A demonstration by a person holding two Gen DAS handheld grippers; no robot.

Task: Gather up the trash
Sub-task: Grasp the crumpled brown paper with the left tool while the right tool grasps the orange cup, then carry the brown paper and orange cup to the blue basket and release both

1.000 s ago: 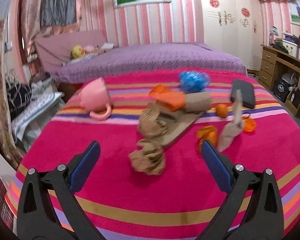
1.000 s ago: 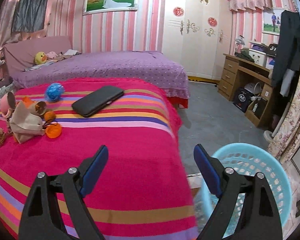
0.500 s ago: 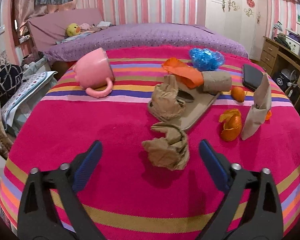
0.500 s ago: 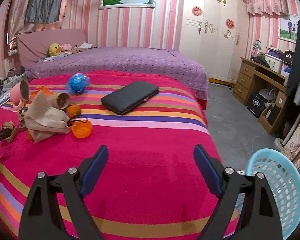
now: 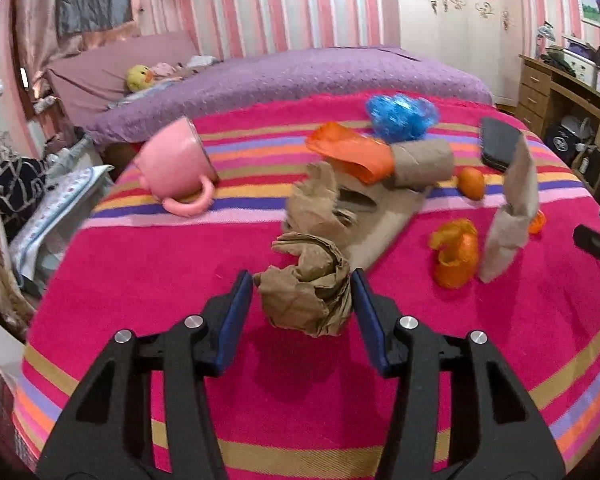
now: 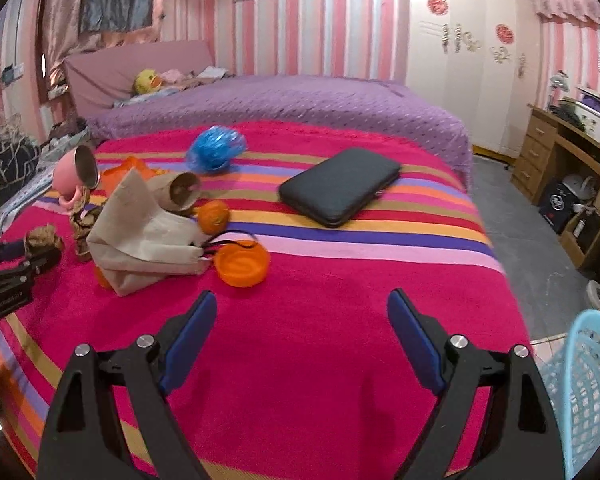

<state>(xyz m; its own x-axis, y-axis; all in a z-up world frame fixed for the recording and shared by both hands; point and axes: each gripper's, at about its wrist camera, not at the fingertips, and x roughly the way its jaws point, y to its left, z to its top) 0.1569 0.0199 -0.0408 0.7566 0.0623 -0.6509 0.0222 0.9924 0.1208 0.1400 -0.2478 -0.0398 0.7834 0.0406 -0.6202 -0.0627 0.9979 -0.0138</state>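
Brown crumpled paper ball [image 5: 306,298] at centre frame of the left view, sitting on the striped bedspread [image 5: 140,264] between the closing jaws of the left gripper [image 5: 302,300]; pads close on either side, firm contact not yet certain, so not counted as gripped. Nothing lifted so far, judging by the pile across the upper middle of that view: second paper wad [image 5: 320,204], cardboard sheet [image 5: 384,216], cardboard tube [image 5: 422,162], orange plastic bag [image 5: 352,152], blue plastic bag [image 5: 400,114], orange peel [image 5: 456,254], folded paper bag [image 5: 512,216]. Pink mug [image 5: 174,162] and black case [image 6: 340,186] likely not trash. Right gripper [image 6: 302,340] spread wide and empty over bare bedspread at lower centre of the right view. Blue basket [image 6: 588,392] at lower right edge, contents unreadable. Early stage, by this reckoning: first grab under way, nearly all of the collecting left.
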